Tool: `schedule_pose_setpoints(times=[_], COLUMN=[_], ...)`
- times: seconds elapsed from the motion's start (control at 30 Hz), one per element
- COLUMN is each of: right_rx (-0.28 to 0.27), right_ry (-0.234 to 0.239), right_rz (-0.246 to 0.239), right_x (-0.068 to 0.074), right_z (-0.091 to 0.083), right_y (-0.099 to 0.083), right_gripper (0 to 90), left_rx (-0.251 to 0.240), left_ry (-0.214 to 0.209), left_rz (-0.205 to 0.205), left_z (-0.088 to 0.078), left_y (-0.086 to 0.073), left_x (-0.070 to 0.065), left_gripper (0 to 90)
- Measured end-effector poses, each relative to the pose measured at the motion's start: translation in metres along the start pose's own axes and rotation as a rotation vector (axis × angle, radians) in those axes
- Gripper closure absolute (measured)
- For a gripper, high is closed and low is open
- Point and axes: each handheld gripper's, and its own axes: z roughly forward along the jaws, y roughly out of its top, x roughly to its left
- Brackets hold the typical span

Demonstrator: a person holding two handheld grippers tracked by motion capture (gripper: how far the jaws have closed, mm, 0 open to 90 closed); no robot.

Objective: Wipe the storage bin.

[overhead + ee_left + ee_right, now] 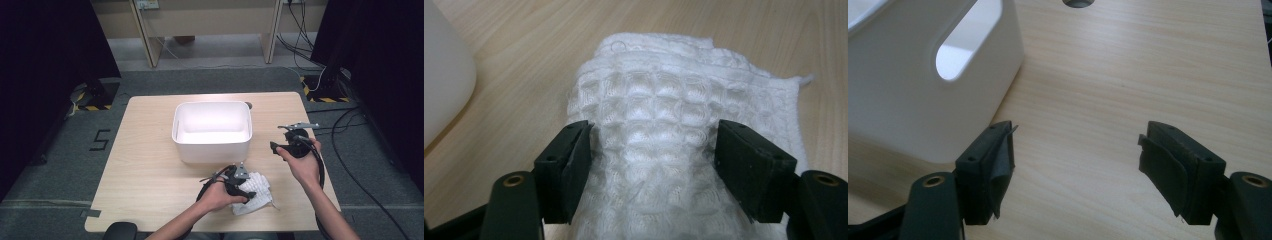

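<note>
Your left gripper (651, 150) stands with jaws apart around the white waffle-textured cloth (664, 105) (soft, folded); your right gripper (1075, 150) is spread wide beside the smooth white bin (908, 90).

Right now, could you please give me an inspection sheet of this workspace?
Surface: light wooden table, a round hole near its far edge.
Job's things: white waffle-weave cloth, folded, near the front edge; white bin, nothing seen inside, standing mid-table.
Clutter: nothing seen.
Grippers: left gripper open, jaws straddling the cloth; right gripper open, above bare table beside the bin's handle slot.
Cables: one trails from each gripper; more lie on the floor at the far right.
Surroundings: grey carpet, black-and-yellow hazard tape, a "5" marked on the floor, wooden furniture legs behind.
</note>
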Motion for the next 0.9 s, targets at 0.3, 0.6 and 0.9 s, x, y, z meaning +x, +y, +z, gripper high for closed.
schedule_pose_setpoints(times=[0.3, 0.6, 0.9], right_rx=[-0.001, 0.005, 0.003], right_ry=[0.012, 0.017, 0.022], right_rz=[0.008, 0.01, 0.007], right_x=[0.0, 0.0, 0.0], right_z=[0.001, 0.001, 0.003], right_y=[0.001, 0.0, 0.001], right_gripper=[29.4, 29.4, 29.4], left_rx=[-0.029, -0.012, -0.034], left_ry=[0.004, -0.045, -0.05], left_rz=[-0.011, 0.02, -0.035], left_z=[0.004, 0.005, -0.011], left_y=[0.002, 0.006, -0.005], left_x=[-0.002, -0.004, 0.003], left_gripper=[47.1, 70.3, 75.1])
